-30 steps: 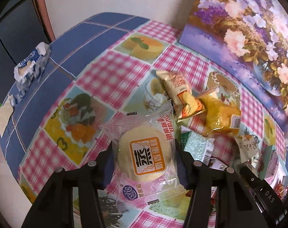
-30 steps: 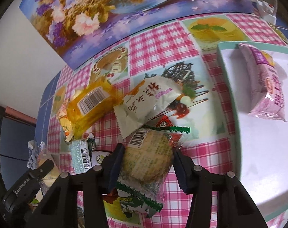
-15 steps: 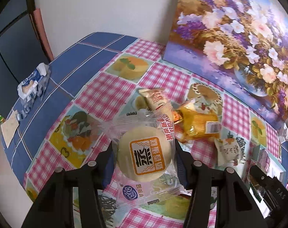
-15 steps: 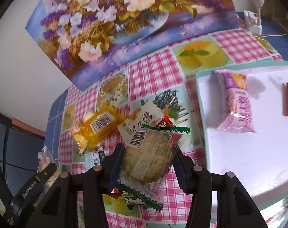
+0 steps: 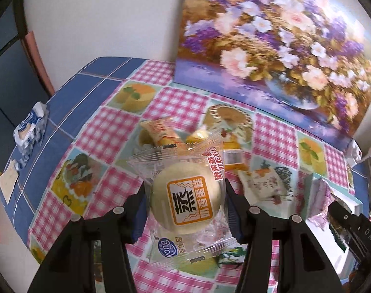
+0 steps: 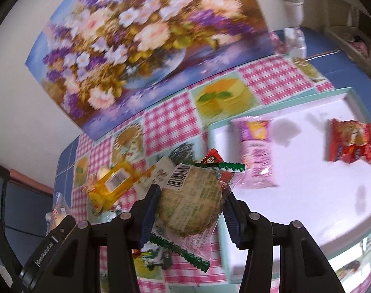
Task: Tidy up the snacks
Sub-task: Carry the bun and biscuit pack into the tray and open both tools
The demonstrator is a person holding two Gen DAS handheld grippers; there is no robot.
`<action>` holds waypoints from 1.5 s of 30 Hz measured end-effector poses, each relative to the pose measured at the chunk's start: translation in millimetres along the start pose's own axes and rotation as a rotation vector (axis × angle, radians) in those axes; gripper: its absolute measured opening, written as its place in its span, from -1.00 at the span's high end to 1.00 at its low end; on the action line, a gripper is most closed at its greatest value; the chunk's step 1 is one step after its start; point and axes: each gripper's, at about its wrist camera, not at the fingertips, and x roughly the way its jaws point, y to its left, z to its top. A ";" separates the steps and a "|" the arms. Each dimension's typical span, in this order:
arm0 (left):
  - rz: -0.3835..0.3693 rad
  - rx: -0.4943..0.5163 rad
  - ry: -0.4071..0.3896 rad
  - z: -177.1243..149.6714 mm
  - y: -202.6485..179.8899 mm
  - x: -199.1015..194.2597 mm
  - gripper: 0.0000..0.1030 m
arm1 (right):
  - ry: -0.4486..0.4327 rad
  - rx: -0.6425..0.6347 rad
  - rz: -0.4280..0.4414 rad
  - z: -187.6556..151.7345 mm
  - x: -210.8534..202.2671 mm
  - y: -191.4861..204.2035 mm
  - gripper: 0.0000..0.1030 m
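Two grippers each carry one snack above the checked surface [image 5: 104,127]; the left gripper [image 5: 185,196] is clamped on a round steamed cake in a clear wrapper [image 5: 186,201], its blue pads pressing the cake from both sides, the orange label facing the camera; the right gripper [image 6: 189,207] is closed on a round biscuit pack with green serrated ends [image 6: 191,205], barcode side up, the pack tilted between the pads; both packs hang clear of the surface. Below the cake, in the left wrist view, a small heap of loose snacks lies on the cloth: an orange-and-white packet [image 5: 158,131], a yellow pack [image 6: 112,186] partly hidden behind the cake wrapper, and a pale printed packet [image 5: 261,183] to the right. In the right wrist view a white tray with a teal rim [image 6: 307,95] sits to the right of the heap; a pink pack [image 6: 256,153] and a red pack [image 6: 349,144] lie on it, well apart. A flower painting [image 5: 278,46] leans against the wall behind the surface; a blue-and-white tissue pack [image 5: 30,129] rests near the far left edge.
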 end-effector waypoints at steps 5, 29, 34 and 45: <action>-0.016 0.040 -0.009 -4.4 -22.4 -5.3 -0.10 | -0.038 0.052 -0.041 9.9 -17.9 -26.6 -0.03; -0.198 0.405 -0.004 -61.0 -185.1 -30.4 -0.10 | -0.164 0.264 -0.257 27.9 -88.8 -143.4 -0.03; -0.235 0.466 0.025 -80.2 -210.7 -24.6 -0.10 | -0.127 0.253 -0.307 26.9 -80.8 -152.7 -0.03; -0.253 0.492 0.111 -101.2 -235.8 11.2 -0.10 | 0.016 0.223 -0.337 18.3 -42.8 -168.7 -0.03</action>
